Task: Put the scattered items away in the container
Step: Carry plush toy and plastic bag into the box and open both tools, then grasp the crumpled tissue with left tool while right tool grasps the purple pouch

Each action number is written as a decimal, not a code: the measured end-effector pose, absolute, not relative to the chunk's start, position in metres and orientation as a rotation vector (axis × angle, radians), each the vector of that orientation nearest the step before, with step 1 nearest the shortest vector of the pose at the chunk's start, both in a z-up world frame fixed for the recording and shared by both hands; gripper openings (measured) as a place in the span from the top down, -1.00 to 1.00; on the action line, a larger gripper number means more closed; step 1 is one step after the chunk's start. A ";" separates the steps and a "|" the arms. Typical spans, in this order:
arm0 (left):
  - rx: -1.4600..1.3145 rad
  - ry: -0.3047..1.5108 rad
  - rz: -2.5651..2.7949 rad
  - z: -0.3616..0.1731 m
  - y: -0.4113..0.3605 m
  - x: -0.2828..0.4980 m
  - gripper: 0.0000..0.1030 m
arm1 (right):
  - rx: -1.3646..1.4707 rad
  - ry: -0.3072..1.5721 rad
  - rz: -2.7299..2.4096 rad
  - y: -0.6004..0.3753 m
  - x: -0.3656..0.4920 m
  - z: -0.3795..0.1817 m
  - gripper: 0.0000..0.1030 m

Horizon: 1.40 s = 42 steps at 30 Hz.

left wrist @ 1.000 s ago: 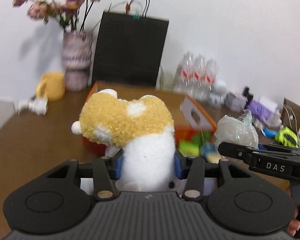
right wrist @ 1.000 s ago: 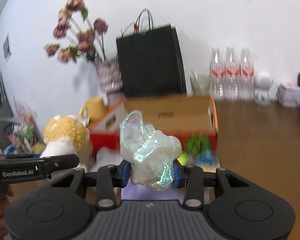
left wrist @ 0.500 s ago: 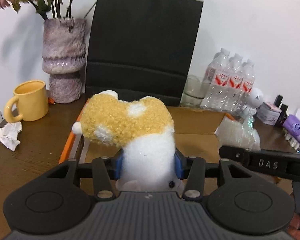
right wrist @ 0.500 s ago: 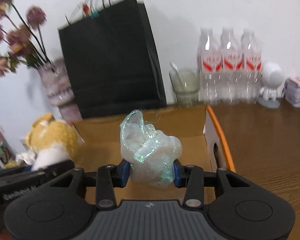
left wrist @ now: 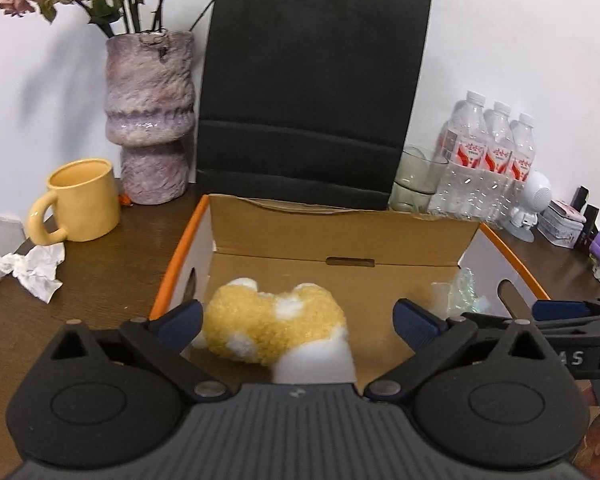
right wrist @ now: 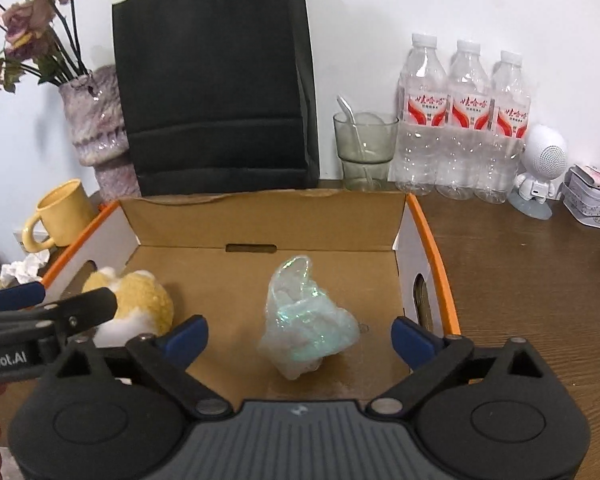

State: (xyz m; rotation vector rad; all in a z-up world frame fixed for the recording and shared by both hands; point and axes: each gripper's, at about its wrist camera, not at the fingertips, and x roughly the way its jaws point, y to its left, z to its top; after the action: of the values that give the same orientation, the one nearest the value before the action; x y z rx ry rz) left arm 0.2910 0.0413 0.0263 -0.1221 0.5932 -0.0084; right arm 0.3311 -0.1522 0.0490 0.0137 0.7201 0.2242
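Over the box (left wrist: pixel 512 254) on the worktop (right wrist: pixel 520 264), both my grippers have just been opening. My left gripper (left wrist: pixel 296 320) has its fingers spread, the plush (left wrist: pixel 272 330) lying loose between them inside. My right gripper (right wrist: pixel 300 334) likewise stands wide, the wrapper (right wrist: pixel 306 320) resting free on the box floor.

The box (right wrist: pixel 268 220) is plain brown cardboard, matt, with smooth white outer walls. The soft toy (left wrist: pixel 276 330) has curly, fluffy cloth in yellow and white. The small bag (right wrist: pixel 306 316) is thin crinkled plastic with a shiny, rainbow-like gloss. The table (right wrist: pixel 540 280) is dark wood with visible grain. The mug (left wrist: pixel 80 200) looks like glazed ceramic, and the paper bag (left wrist: pixel 312 92) is matt black.
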 end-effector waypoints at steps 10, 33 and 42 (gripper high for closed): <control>-0.144 0.522 -0.013 0.053 0.047 0.265 -1.00 | 0.025 0.671 0.236 -0.158 0.308 0.077 -0.93; -0.046 0.631 -0.019 0.001 0.092 0.113 -1.00 | -0.034 0.699 0.323 -0.160 0.138 0.016 -1.00; -0.073 0.684 -0.022 -0.027 0.097 0.133 -1.00 | -0.076 0.707 0.317 -0.143 0.150 0.001 -0.95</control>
State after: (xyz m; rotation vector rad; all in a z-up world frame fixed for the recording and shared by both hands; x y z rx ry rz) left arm 0.1332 0.0969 -0.0266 -0.0728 0.6837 -0.0218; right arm 0.1498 -0.1434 0.0013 -0.0760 0.7069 0.3171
